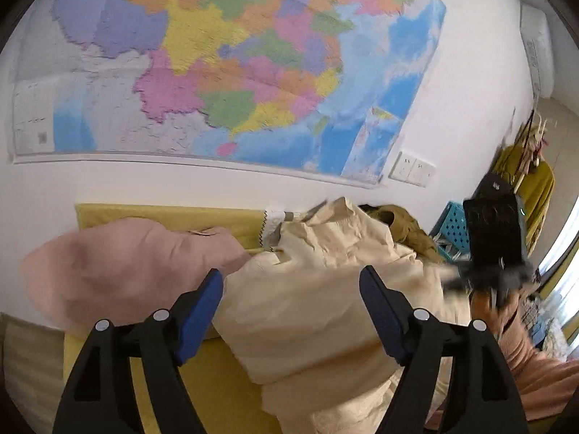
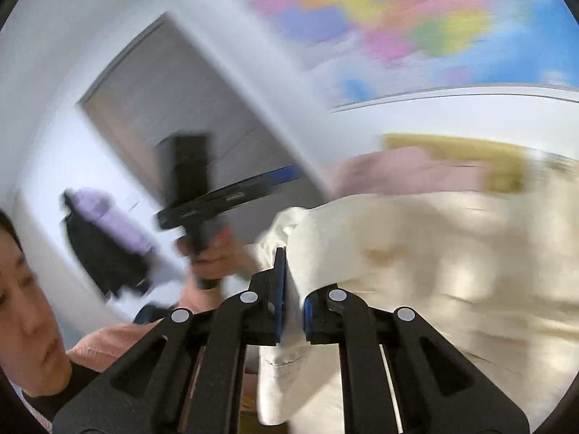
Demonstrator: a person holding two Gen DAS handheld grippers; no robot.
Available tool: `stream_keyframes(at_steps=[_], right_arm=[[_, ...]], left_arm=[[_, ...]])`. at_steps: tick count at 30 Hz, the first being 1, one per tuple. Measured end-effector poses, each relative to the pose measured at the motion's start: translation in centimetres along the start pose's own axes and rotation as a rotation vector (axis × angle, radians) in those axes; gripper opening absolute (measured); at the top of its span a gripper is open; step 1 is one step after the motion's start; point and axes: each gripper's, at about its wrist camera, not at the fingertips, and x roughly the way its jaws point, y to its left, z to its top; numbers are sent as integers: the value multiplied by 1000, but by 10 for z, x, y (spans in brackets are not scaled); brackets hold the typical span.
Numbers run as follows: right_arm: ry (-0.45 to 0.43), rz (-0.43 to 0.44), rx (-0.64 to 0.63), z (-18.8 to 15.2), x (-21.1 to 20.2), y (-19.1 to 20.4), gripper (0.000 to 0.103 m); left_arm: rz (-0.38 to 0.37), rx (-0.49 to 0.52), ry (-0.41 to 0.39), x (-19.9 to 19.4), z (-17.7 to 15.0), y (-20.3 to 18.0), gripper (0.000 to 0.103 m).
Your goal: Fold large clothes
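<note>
A large cream garment (image 1: 318,289) lies bunched on a yellow-covered surface (image 1: 217,390). My left gripper (image 1: 291,282) is open, its blue pads (image 1: 202,311) spread wide just above the cream cloth, holding nothing. My right gripper (image 2: 291,289) is shut on an edge of the cream garment (image 2: 416,260) and lifts it; the cloth hangs down between the fingers. The right wrist view is blurred by motion. The left gripper (image 2: 231,195) shows there, held in a hand at the left. The right gripper (image 1: 495,246) shows at the right of the left wrist view.
A pink garment (image 1: 119,267) lies left of the cream one. An olive garment (image 1: 405,228) and a blue perforated basket (image 1: 452,228) sit behind. A big coloured map (image 1: 224,65) hangs on the white wall. The person's face (image 2: 25,311) is at the left.
</note>
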Motion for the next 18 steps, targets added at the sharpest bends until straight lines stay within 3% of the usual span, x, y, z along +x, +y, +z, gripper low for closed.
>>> stream_keyframes(at_steps=[4,6,7,8,10,11,14,18], right_arm=[[-19,-221,194,-21,-57,-80,20],[42,-363,293,-43,-69,-121,42],[50,-422,339,-51,-75,-137,74],[65,-488,388,-62,-81,-150,83],[27,-471,408,-76,-93,-161,84],[-15,-433,391,-82,-102,-157,90],[-76,-350,307,-93,-109,-142,98],[1,-486,242,-105,-76,-138,98]], left_arm=[[82,79,121,50,-26,-15,75],[113,123,188,77,-43,-24,75],[116,137,210,86,-50,-25,75],[133,161,250,99,-61,-28,75],[161,191,309,121,-77,-32,75],[187,214,335,131,-86,-35,75],[211,232,348,143,-88,-36,75],[170,188,315,145,-74,-30,75]])
